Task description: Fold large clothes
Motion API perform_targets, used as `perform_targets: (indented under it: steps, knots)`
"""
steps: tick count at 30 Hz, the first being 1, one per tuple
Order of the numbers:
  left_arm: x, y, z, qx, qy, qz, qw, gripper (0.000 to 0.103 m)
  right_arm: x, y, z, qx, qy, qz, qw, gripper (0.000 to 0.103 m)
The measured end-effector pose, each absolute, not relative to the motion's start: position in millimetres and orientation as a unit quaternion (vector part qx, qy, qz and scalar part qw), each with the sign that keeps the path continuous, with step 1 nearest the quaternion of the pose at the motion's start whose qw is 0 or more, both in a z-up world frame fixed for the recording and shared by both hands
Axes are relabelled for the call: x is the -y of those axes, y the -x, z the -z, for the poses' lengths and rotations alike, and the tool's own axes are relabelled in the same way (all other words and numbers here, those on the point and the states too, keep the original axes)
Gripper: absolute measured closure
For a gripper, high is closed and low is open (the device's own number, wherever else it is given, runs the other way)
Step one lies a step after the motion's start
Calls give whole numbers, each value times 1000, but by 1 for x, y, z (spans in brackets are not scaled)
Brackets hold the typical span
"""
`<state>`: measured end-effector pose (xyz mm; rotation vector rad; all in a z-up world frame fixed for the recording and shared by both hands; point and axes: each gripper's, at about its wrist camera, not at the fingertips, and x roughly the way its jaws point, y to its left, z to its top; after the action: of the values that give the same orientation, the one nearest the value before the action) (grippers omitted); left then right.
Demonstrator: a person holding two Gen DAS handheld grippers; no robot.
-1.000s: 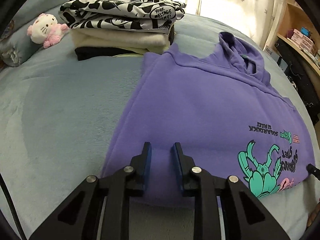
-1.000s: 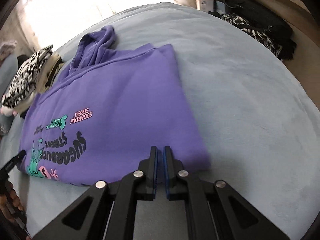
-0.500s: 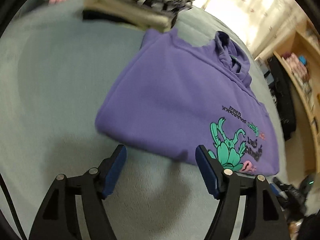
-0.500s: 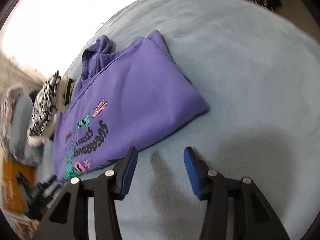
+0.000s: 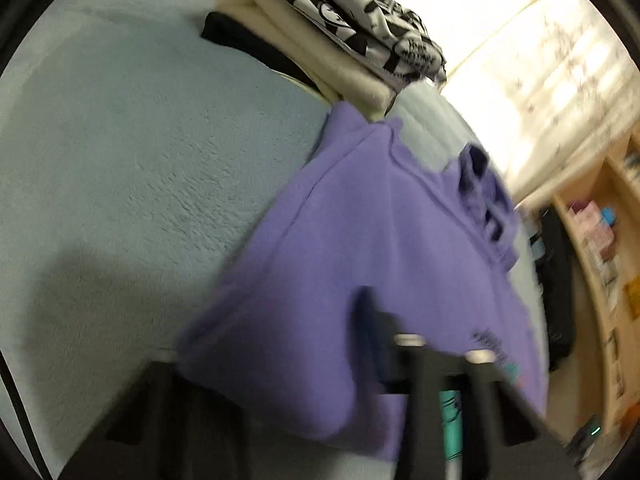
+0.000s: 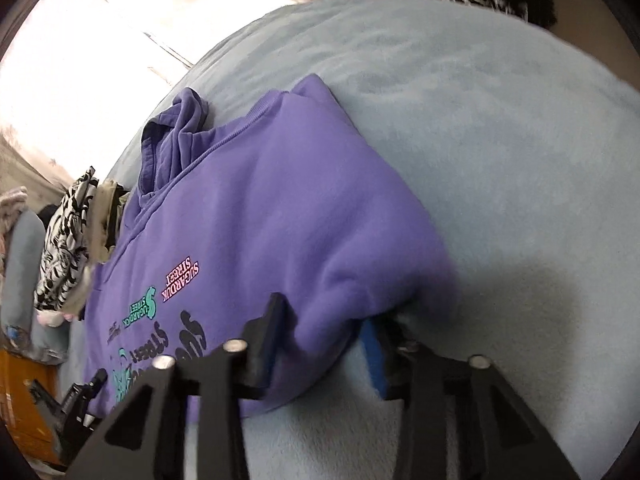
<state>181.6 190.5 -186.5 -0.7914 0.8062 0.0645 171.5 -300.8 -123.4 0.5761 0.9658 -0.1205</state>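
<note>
A: How far along does the folding look?

B: Fairly far, I judge. The purple hoodie (image 6: 280,216) lies on the grey-blue blanket (image 6: 500,128) as a compact rectangle with no sleeve showing, so the sleeves seem tucked in. A last fold and a move to the stack (image 5: 320,28) seem to remain.

A: And the right gripper (image 6: 320,344)?

B: Spread wide, its 2 fingers straddling the hoodie's near corner: 1 finger on top of the fabric, the blue-padded one below the edge. It is not yet clamped.

A: The left gripper (image 5: 260,360)?

B: Blurred. 1 finger lies over the cloth, the other is hidden under the near hem, so it looks spread around that edge too.

A: What does each view add?

B: The left view shows the stack of folded clothes ahead, touching the hoodie's far corner, and shelves (image 5: 600,248) to the right. The right view shows the printed lettering (image 6: 182,280), the hood (image 6: 172,136) far ahead and bare blanket to the right.
</note>
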Motion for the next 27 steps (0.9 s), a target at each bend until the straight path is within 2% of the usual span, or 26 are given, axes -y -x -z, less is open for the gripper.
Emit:
perform_targets:
  steps: [3, 6, 13, 20, 23, 25, 27]
  knots:
    - [-182, -176, 171, -368, 359, -46, 857, 92, 301, -163, 114, -443, -269, 55, 853, 87]
    - [-172, -167, 143, -355, 320, -44, 877, 93, 298, -151, 96, -425, -258, 53, 866, 90]
    - [-174, -143, 106, -375, 297, -34, 878, 93, 294, -115, 64, -422, -247, 34, 871, 91]
    - [-186, -101, 118, -422, 274, -44, 863, 93, 276, -76, 71, -477, -216, 20, 852, 90]
    - [-190, -102, 135, -450, 271, -36, 850, 89, 278, -74, 88, -508, -206, 31, 836, 84]
    - [-192, -103, 134, -457, 264, -36, 849, 80, 284, -73, 93, -519, -220, 26, 825, 82]
    - [-192, -104, 126, -460, 244, -36, 853, 76, 286, -70, 89, -521, -222, 23, 824, 77]
